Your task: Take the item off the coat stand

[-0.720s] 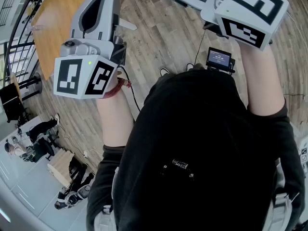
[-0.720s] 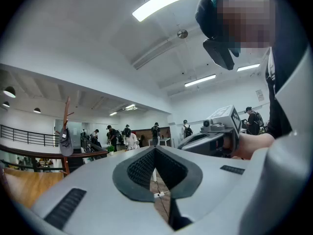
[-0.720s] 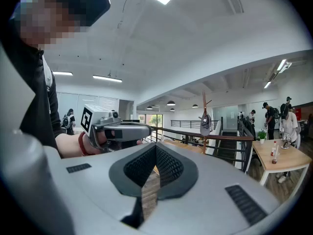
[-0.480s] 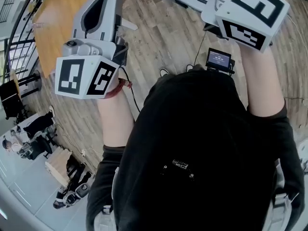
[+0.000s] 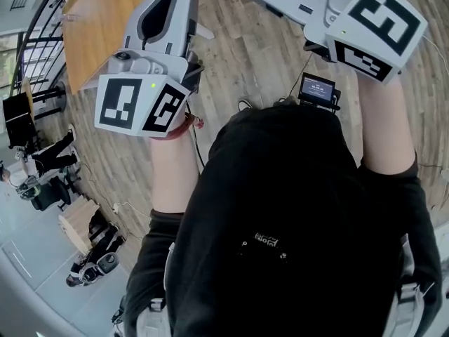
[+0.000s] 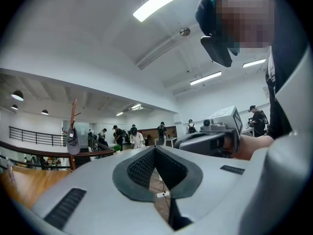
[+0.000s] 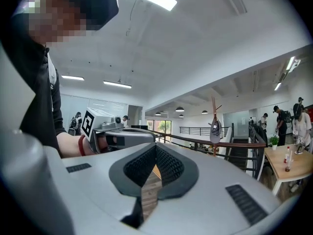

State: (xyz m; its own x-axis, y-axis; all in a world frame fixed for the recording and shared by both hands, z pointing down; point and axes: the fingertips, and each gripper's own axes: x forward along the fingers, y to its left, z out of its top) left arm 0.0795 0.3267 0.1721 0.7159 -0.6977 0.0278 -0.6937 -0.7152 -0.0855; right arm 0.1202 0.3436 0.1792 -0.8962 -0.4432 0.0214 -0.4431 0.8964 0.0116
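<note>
A wooden coat stand (image 6: 74, 126) rises far off at the left of the left gripper view, with a grey cap (image 6: 73, 144) hanging on it. The right gripper view shows the same stand (image 7: 213, 124) and cap (image 7: 214, 132) in the distance, right of centre. My left gripper (image 6: 155, 149) is held level and shut, with nothing between its jaws. My right gripper (image 7: 156, 146) is also level, shut and empty. Both are well short of the stand. In the head view each marker cube (image 5: 144, 104) is held in front of the person's black shirt.
A wooden table (image 5: 105, 27) stands at the upper left over plank flooring, beside a black railing (image 5: 31, 55). A small screen (image 5: 318, 90) hangs at the person's chest. Another table (image 7: 288, 163) with bottles is at the right. Several people stand in the background (image 6: 132, 136).
In the head view both grippers have shifted slightly right and down, and more of the wooden table shows. Both stay shut.
</note>
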